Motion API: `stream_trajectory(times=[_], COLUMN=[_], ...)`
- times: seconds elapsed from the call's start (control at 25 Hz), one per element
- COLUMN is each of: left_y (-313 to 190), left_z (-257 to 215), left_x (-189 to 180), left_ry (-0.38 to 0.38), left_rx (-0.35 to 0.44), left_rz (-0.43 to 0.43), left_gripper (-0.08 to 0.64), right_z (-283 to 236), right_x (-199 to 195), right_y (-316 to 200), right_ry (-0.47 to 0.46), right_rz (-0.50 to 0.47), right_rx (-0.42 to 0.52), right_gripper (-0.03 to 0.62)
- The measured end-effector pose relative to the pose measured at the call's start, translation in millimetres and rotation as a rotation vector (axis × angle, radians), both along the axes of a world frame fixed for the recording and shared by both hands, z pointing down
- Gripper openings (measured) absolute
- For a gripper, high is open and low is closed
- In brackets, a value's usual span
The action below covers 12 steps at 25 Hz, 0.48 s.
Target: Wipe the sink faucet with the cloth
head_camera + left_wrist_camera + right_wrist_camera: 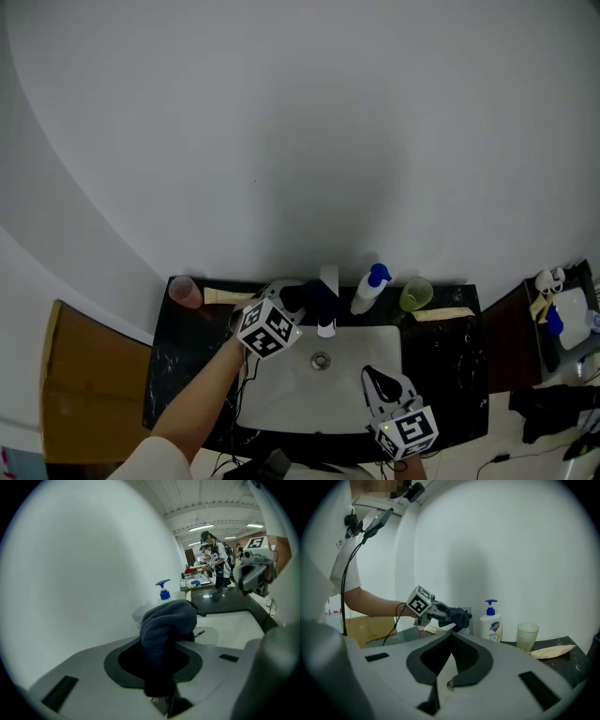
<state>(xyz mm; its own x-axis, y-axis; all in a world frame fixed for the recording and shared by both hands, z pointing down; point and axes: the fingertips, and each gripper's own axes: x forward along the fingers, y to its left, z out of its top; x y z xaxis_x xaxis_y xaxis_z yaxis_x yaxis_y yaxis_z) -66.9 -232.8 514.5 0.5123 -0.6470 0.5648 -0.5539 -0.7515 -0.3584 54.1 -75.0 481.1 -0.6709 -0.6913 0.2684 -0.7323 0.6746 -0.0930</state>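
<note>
A dark blue cloth [319, 300] is bunched in my left gripper [305, 302], which is shut on it and holds it against the left side of the white faucet [327, 279] at the back of the sink. In the left gripper view the cloth [166, 627] fills the space between the jaws and hides the faucet. From the right gripper view I see the left gripper [454, 618], its marker cube and the cloth [460, 617] at the faucet. My right gripper [373, 377] hovers over the basin's front right, jaws together with nothing in them.
The white sink basin [281, 394] sits in a black counter. A soap pump bottle [368, 289] and a green cup [416, 294] stand right of the faucet, a pink cup [185, 292] at the far left. Pale wrappers lie along the back edge. People stand far behind.
</note>
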Motion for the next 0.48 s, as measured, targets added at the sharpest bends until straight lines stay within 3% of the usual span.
stream_trajectory(times=[0.12,0.28,0.4,0.48], left_y=[8,57,93,96], left_z=[14,34,42,36], left_x=[14,14,7,-1], left_ry=[-0.045,-0.075,-0.049,-0.007], left_rx=[-0.026,-0.104,-0.143,-0.129], left_rz=[0.058,0.138,0.146,0.106], left_gripper=[0.092,0.092,0.092,0.092], right_z=[4,1,1,-1], right_x=[5,6,4,3], right_y=[2,1,1,1], right_ry=[-0.009,-0.005,-0.005,-0.001], right_rz=[0.011,0.014,0.009,0.004], right_rx=[-0.003,-0.002,-0.001,0.003], right_gripper=[0.006,0.006,0.006,0.006])
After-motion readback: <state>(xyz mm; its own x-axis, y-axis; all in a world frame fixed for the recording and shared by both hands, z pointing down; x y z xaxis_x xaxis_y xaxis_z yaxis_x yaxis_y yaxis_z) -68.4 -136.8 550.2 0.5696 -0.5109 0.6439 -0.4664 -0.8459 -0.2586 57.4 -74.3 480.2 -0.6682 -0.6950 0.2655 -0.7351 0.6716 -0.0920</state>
